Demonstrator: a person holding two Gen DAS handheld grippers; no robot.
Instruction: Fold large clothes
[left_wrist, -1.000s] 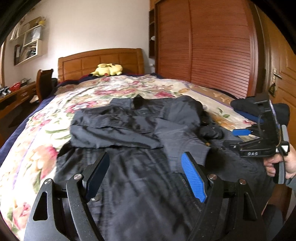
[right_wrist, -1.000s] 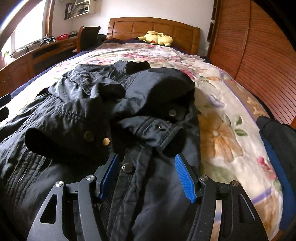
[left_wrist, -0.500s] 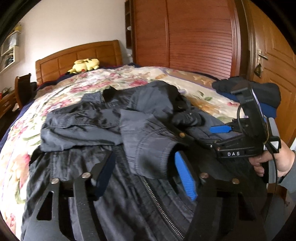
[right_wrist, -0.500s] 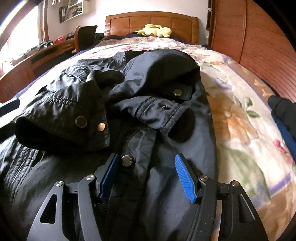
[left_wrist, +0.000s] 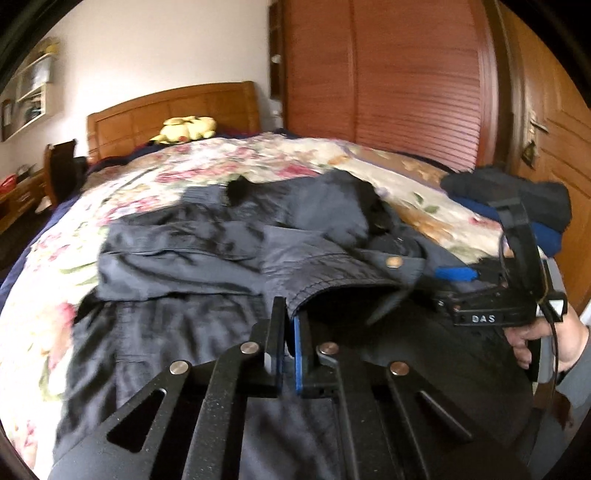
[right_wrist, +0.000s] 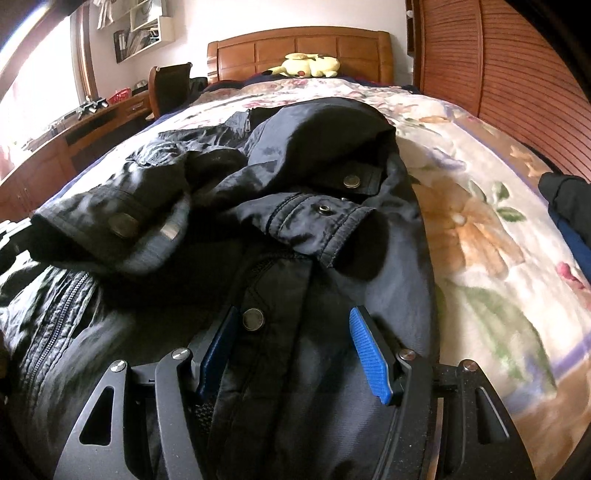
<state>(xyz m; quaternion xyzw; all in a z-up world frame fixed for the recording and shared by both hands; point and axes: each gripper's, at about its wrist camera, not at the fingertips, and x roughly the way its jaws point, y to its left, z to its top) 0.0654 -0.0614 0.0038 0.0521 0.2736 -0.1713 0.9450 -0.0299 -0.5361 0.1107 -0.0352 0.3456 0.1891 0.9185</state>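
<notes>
Pinching jacket cuff (left_wrist: 295, 295): left tool (left_wrist: 290, 325) closed | right tool (right_wrist: 295, 343) spread wide over jacket (right_wrist: 295, 369)

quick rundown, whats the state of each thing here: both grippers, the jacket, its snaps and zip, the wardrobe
left gripper: shut on the sleeve cuff
right gripper: open, fingers astride the jacket's snap placket
dark grey zip-up jacket: spread on the bed, sleeves folded in across the front
sleeve cuff: pinched at its edge, mouth open
cuff snap: undone
front zip: cannot tell
slatted wooden wardrobe door: closed
</notes>
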